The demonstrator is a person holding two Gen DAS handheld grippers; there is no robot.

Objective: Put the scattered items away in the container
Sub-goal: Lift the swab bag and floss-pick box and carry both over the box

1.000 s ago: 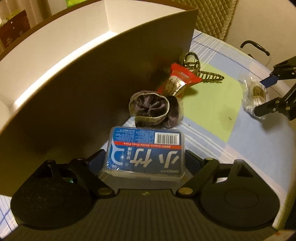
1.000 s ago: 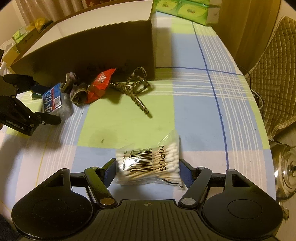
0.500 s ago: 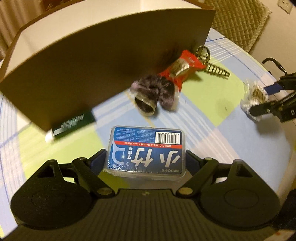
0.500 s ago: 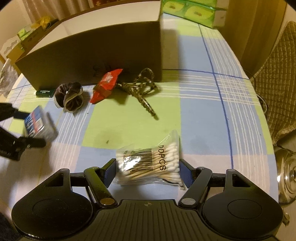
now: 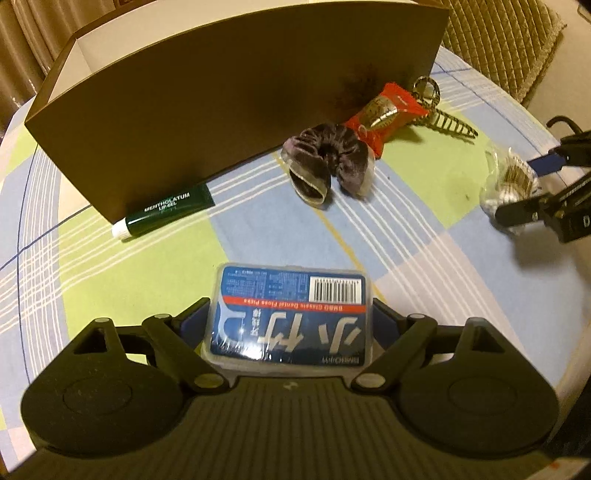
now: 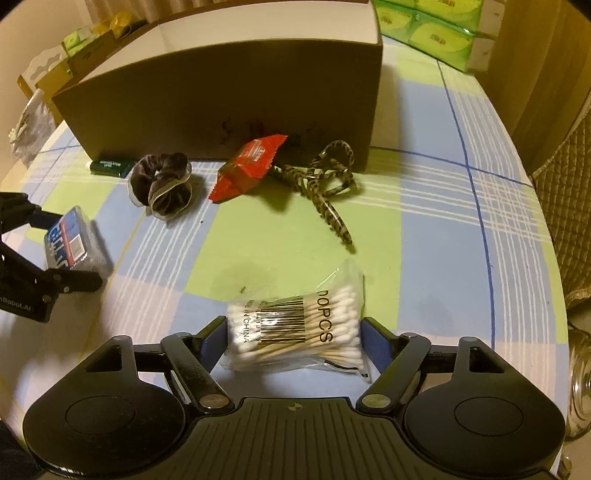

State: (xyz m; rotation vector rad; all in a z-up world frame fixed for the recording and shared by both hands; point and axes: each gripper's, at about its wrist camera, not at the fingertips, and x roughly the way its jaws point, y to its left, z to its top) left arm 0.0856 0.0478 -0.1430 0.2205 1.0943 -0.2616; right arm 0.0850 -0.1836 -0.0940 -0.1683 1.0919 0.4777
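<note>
Cardboard box (image 6: 229, 96): the landmark, stiff, open-topped. Floss-pick case (image 5: 290, 317): well in front of the box, clamped between the pads of the left gripper (image 5: 290, 325); rigid, light, film-wrapped so likely slippery; short sides suit the grip. Cotton-swab bag (image 6: 295, 328): further out from the box, between the jaws of the right gripper (image 6: 293, 338), which have just been opening, pads standing off; soft, light, crinkly; take it mid-bundle.

checked tablecloth (image 6: 424, 206); green tissue packs (image 6: 436, 33) behind; quilted chair cushion (image 5: 495, 40); possibly kettle (image 6: 580, 384).
</note>
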